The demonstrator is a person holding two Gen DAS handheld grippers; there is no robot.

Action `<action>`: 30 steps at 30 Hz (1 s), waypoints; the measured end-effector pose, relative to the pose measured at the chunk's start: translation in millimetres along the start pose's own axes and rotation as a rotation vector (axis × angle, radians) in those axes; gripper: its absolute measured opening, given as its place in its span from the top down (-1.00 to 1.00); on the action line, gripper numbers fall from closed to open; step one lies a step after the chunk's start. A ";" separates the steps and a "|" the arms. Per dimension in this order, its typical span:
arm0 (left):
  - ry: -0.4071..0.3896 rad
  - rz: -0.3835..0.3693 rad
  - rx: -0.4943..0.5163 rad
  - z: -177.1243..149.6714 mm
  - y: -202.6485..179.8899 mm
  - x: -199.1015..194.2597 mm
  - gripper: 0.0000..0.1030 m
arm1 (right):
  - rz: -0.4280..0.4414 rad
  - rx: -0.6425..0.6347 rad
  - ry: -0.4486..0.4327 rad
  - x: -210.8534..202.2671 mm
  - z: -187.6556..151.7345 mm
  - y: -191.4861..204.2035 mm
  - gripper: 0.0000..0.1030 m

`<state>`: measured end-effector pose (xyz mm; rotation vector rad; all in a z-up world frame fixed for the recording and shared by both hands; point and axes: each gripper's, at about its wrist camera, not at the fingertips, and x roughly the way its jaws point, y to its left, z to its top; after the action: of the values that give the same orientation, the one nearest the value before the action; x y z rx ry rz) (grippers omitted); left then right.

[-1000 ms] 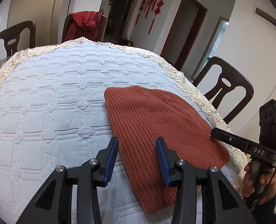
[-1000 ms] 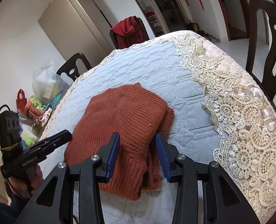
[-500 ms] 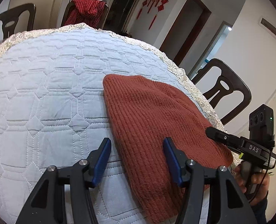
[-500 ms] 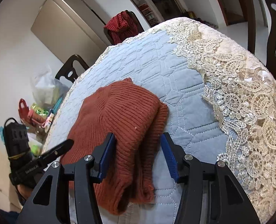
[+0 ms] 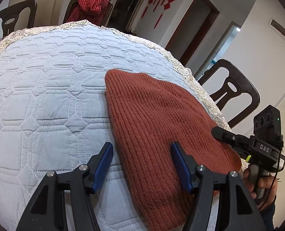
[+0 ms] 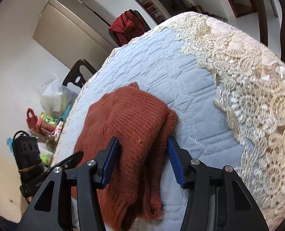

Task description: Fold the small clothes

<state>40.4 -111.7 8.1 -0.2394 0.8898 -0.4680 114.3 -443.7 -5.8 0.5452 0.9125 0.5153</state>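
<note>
A rust-red knitted hat [image 5: 158, 119] lies flat on the light-blue quilted tablecloth [image 5: 46, 88]. My left gripper [image 5: 141, 150] hovers over the hat's near left edge. Its jaws are opening, the cloth's edge lies between them, and the pads do not press it. In the right wrist view the hat [image 6: 131, 119] shows doubled over, with two layers at its right side. My right gripper [image 6: 142, 144] is open astride that layered edge and grips nothing. Each gripper shows in the other's view: the right gripper [image 5: 217, 131] at the hat's far corner, the left gripper [image 6: 75, 156] at the lower left.
A cream lace border [image 6: 248, 80] rims the table. Dark wooden chairs [image 5: 233, 88] stand around it, one draped with a red checked garment [image 5: 88, 5]. Bags and colourful clutter [image 6: 48, 119] sit off the table's left side. A person's hand [image 5: 263, 182] holds the right gripper's handle.
Both grippers' jaws have spread wider. The right gripper has dropped closer to the hat's layered edge and rolled a little. The hat lies where it was.
</note>
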 end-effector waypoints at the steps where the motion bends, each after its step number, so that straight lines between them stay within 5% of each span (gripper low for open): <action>1: 0.000 0.004 0.002 0.1 -0.9 0.7 -0.29 | 0.017 0.006 0.008 -0.6 -2.1 0.0 0.02; 12: 0.001 0.046 0.057 2.7 -16.2 6.1 -0.07 | 0.043 0.006 0.020 3.0 -3.3 2.9 0.33; 19: -0.019 0.068 0.087 5.9 -23.9 -1.1 0.32 | 0.014 -0.037 0.001 -3.2 -2.5 16.2 0.49; 30: -0.086 0.052 0.094 11.2 -13.7 -35.9 0.36 | 0.074 -0.109 -0.024 -13.6 0.4 52.6 0.52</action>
<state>25.9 -106.1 44.9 -0.1485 0.7860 -0.4465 98.1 -412.9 36.0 0.4863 0.8383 0.6211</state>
